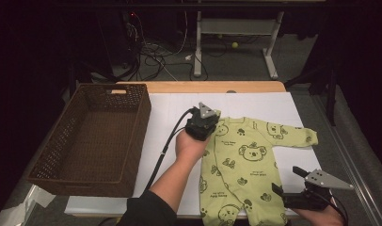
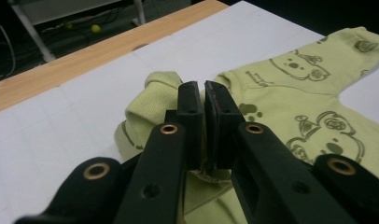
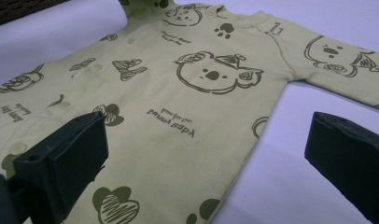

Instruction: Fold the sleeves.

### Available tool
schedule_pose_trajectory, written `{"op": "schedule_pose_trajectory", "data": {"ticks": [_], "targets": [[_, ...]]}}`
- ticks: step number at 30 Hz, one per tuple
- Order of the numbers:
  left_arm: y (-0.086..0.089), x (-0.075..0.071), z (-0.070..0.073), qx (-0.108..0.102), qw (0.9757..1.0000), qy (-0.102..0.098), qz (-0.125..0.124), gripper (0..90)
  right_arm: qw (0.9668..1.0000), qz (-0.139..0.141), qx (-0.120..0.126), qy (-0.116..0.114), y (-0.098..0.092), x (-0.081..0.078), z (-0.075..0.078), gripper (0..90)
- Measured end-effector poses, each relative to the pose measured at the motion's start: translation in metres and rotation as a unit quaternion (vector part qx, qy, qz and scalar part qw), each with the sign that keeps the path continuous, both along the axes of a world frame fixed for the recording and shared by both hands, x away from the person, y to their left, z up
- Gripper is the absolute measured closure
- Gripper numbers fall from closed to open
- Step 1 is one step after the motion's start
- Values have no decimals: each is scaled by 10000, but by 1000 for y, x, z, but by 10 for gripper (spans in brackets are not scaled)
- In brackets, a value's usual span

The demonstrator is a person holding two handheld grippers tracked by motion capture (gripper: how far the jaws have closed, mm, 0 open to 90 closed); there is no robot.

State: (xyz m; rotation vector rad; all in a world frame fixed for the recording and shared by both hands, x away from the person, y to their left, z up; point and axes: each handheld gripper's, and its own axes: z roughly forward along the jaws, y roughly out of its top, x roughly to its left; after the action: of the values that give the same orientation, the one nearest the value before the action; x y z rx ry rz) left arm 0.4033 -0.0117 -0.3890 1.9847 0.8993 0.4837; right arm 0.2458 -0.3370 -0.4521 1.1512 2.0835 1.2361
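Observation:
A light green baby romper with dark koala prints lies flat on the white sheet, neck toward the far side. Its left sleeve is bunched and folded in toward the chest. My left gripper is at that sleeve near the collar; the left gripper view shows its jaws shut on a fold of the green fabric. My right gripper hovers at the near right, by the romper's leg. Its jaws stand wide open over the romper's body with nothing between them.
A brown wicker basket, with nothing in it, stands at the left of the table. The wooden table edge runs along the far side. Beyond it lie floor cables and a desk frame. White sheet lies bare right of the romper.

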Motion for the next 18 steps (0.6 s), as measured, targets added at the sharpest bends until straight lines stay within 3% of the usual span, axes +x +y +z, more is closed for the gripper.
{"op": "schedule_pose_trajectory", "data": {"ticks": [6,9,10,12,15,18], "targets": [[-36,2,-10,96,9996,133,-210,815,10000,-8,19,-10,-1,-1,1,1],[-51,6,-22,79,9990,337,-298,808,10000,-2,8,0,-1,-1,0,1],[-53,7,-25,-55,9983,457,-357,768,10000,13,9,9,-1,-1,-1,1],[-55,6,-29,-262,9963,642,-517,605,10000,19,3,13,-1,0,-1,1],[-48,-1,-28,-303,9959,588,-618,445,10000,-2,-9,11,-2,0,-1,1],[-24,-7,-30,-359,9951,716,-572,282,10000,11,-23,29,-1,1,-2,1]]}}
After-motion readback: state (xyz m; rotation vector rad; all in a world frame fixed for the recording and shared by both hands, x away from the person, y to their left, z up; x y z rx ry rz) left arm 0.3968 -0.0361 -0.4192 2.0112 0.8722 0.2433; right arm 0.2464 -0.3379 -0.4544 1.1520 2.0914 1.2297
